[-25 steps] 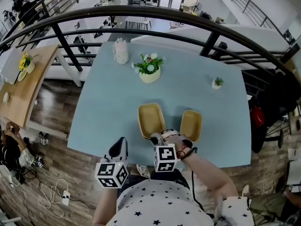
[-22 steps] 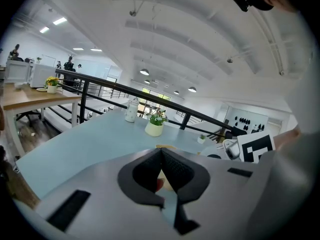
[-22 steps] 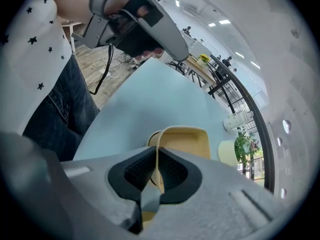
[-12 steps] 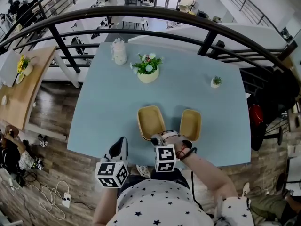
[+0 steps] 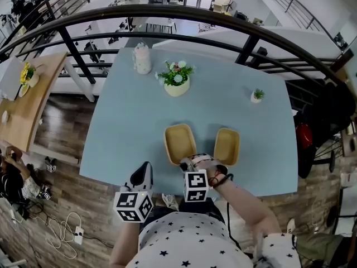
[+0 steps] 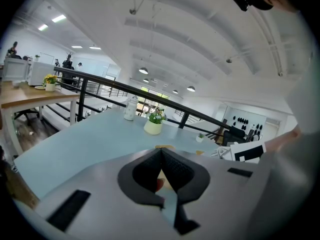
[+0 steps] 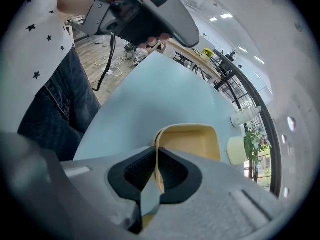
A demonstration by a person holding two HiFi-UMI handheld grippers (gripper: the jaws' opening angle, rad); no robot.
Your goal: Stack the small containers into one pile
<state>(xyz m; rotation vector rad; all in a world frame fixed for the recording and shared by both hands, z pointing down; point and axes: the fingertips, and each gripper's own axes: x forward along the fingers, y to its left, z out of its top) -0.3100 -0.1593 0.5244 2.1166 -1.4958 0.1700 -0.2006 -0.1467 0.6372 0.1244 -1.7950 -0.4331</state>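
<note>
Two shallow yellow containers lie side by side on the light blue table (image 5: 128,121), near its front edge. My right gripper (image 5: 186,162) is at the near corner of the left container (image 5: 179,143). In the right gripper view, the right gripper (image 7: 156,151) is shut on that container's thin rim (image 7: 190,141). The right container (image 5: 227,147) lies apart, a small gap away. My left gripper (image 5: 146,166) hovers at the table's front edge, left of both containers. In the left gripper view, the left gripper (image 6: 161,151) is shut with nothing held.
A flower pot (image 5: 177,81) and a white jug (image 5: 141,59) stand at the table's far side. A tiny potted plant (image 5: 257,96) is at the far right. A black railing (image 5: 251,43) curves behind the table. A wooden table (image 5: 25,102) stands to the left.
</note>
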